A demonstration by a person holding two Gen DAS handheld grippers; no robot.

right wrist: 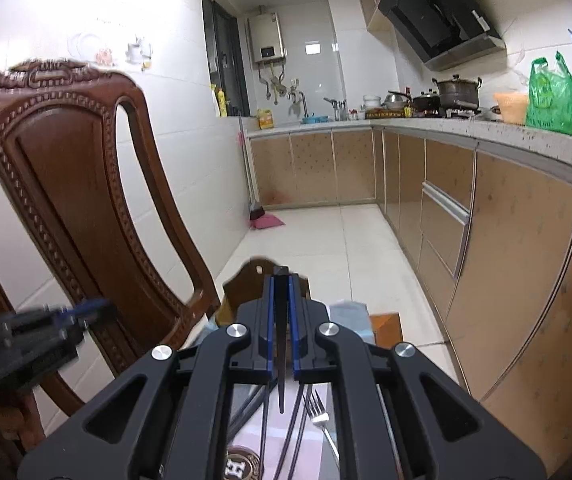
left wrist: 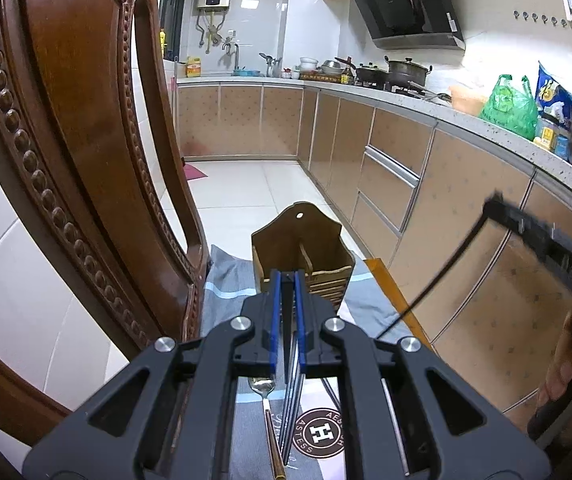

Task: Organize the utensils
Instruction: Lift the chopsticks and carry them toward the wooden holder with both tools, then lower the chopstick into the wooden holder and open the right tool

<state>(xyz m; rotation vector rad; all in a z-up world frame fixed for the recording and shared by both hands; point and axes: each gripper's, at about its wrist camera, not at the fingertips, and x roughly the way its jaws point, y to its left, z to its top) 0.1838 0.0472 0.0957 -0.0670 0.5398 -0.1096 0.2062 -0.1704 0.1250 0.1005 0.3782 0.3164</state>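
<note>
Two handheld grippers hover over a cloth-covered surface (left wrist: 226, 280) in a kitchen, beside a carved wooden chair (left wrist: 66, 140).

At the far edge of the cloth stands a wooden utensil holder (left wrist: 306, 248) with a divider down its middle. Its compartments look empty from here, so the sorting seems barely begun, if at all.

The utensils lie loose on the cloth at the near edge: a spoon (left wrist: 264, 390) with a brown handle, a bundle of dark chopsticks (left wrist: 290, 412) beside it, and, in the right wrist view, a fork (right wrist: 318, 412) next to more dark chopsticks (right wrist: 264, 420). All of these are left to place.

The left gripper (left wrist: 287, 276) has its blue-lined fingers (left wrist: 274, 312) drawn nearly together, with nothing visibly pinched. The spoon and chopsticks lie below and behind its fingertips (closer to the camera), while the holder sits just beyond the tips.

The right gripper (right wrist: 281, 280) has its fingers (right wrist: 293, 320) pressed together, also empty. The fork lies under it, nearer the camera than the tips; the holder (right wrist: 246, 280) shows just past them.
</note>
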